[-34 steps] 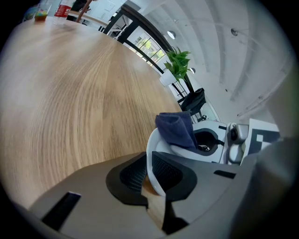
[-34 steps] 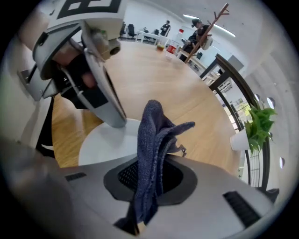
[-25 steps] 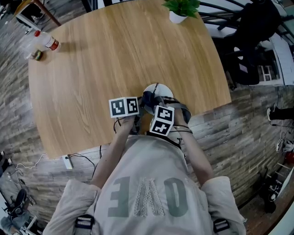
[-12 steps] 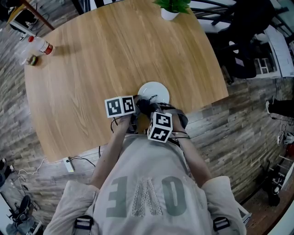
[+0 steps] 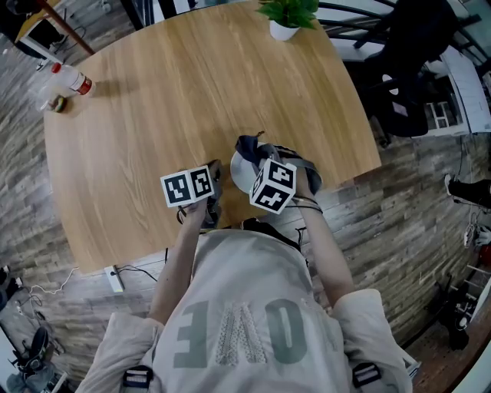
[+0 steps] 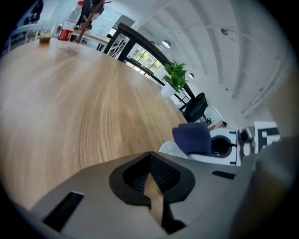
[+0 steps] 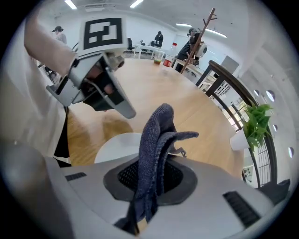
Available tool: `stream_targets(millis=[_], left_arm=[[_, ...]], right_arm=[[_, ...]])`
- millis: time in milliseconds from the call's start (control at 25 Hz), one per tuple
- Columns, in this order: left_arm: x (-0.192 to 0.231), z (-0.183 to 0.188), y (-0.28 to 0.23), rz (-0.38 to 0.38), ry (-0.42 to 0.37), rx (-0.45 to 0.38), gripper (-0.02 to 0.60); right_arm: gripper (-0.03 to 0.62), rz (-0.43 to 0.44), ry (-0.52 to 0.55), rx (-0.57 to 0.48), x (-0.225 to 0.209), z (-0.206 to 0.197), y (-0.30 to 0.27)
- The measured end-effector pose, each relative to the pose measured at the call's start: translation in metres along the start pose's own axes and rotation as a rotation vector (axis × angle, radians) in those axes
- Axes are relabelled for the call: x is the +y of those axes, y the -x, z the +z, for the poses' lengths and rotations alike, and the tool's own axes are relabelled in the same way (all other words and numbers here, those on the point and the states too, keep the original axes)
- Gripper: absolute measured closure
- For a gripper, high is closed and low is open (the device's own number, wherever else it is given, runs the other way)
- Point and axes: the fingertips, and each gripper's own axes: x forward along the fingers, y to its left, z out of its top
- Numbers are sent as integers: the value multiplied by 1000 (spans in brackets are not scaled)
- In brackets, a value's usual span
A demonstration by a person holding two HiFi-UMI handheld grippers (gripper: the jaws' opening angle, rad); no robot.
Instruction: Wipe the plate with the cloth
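Observation:
A white plate [image 5: 239, 173] lies near the front edge of the round wooden table [image 5: 169, 92]. My right gripper [image 5: 259, 157] hangs just over the plate, shut on a dark blue cloth [image 5: 249, 146]. In the right gripper view the cloth [image 7: 156, 144] stands up out of the jaws above the plate [image 7: 114, 147]. My left gripper [image 5: 213, 175] is to the left of the plate, apart from it. Its jaws have just been closing and now meet with nothing between them [image 6: 150, 161]. The left gripper view has the plate [image 6: 169, 149] and the cloth [image 6: 192, 138] at the right.
A potted plant [image 5: 290, 15] stands at the table's far edge. A plastic bottle [image 5: 73, 77] and a small jar [image 5: 56, 102] are at the far left. A dark chair [image 5: 414, 69] is off the table to the right. The table's front edge runs just below the plate.
My left gripper has drawn away to the left of the plate. The right gripper has lifted the cloth a little over the plate.

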Motion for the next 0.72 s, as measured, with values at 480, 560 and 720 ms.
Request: stream_targets(millis=[480, 560, 720], left_arm=[[30, -15, 2, 102, -50, 39, 575], [31, -15, 2, 101, -43, 37, 575], [32, -14, 2, 100, -41, 35, 575]], right_arm=[[534, 18, 66, 15, -4, 20, -31], [533, 22, 92, 24, 1, 20, -32], [533, 71, 156, 13, 28, 24, -25]])
